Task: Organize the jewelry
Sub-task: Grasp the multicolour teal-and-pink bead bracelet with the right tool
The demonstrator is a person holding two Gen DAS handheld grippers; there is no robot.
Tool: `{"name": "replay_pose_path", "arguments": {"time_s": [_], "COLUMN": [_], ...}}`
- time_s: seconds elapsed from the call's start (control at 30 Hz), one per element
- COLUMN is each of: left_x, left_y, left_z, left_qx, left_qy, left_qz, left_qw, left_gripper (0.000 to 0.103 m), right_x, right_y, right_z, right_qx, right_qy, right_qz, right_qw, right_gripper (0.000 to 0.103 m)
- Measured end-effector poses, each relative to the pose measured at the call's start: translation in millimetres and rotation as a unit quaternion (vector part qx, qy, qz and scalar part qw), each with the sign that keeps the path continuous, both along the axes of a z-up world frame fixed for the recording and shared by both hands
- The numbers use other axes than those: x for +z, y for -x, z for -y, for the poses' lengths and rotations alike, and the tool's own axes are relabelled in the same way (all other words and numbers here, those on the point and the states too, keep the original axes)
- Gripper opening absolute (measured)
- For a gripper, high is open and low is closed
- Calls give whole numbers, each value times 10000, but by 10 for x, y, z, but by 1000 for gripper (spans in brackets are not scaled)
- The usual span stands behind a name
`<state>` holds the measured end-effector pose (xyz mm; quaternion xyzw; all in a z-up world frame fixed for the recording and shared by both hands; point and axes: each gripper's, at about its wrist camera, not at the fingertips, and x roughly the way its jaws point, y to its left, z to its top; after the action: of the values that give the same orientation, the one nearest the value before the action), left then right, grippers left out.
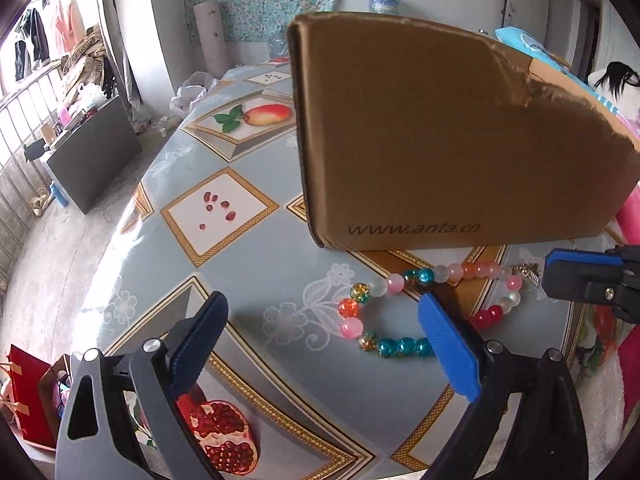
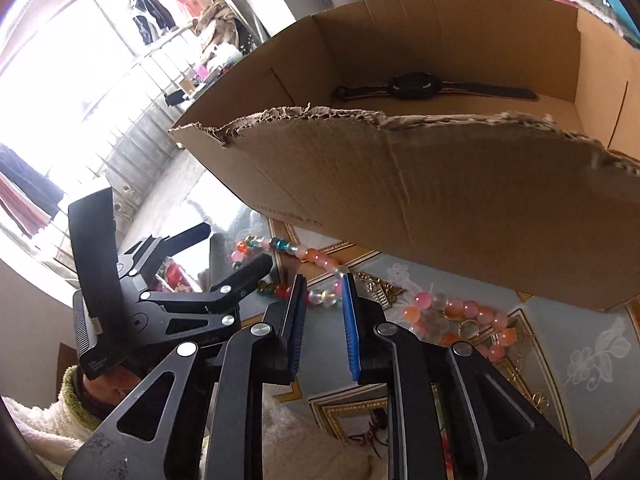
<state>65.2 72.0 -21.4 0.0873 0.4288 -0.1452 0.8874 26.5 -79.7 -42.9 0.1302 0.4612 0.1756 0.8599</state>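
Left wrist: box (image 1: 440, 132) hides its contents; bracelet (image 1: 400, 312) partly behind tool (image 1: 320, 328).

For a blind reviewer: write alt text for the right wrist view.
The right gripper, narrowly open, straddles pale beads of a bead necklace lying beside a torn cardboard box. A black watch lies inside the box.

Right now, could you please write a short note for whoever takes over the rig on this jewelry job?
Left gripper: open wide and empty, its right finger reaching over the beaded necklace.
Right gripper: jaws narrow but not touching, nothing pressed between the pads, tips close to the necklace's pale beads.
The necklace lies on the tablecloth in front of the cardboard box.
Done: a black wristwatch lies inside the box.
Left: grasp the necklace and probably move it into the box.
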Motion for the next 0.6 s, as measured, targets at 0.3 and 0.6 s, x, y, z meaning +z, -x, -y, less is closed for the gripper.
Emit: {"name": "replay_pose_path", "arguments": {"time_s": [0.3, 0.6], "left_x": [-35, -12], "left_y": [79, 114], "left_z": [-65, -82], "left_qx": [-189, -152], "left_qy": [113, 152], "left_qz": [85, 138], "left_qw": [9997, 9997], "left_gripper": [97, 98], "right_x": [-77, -132], "right_y": [-114, -68], "right_z": [-214, -303], "right_qx": [58, 127], "right_qy": [494, 707], "right_qz": [-62, -102], "right_qw": [9987, 9974], "right_gripper": [17, 13]}}
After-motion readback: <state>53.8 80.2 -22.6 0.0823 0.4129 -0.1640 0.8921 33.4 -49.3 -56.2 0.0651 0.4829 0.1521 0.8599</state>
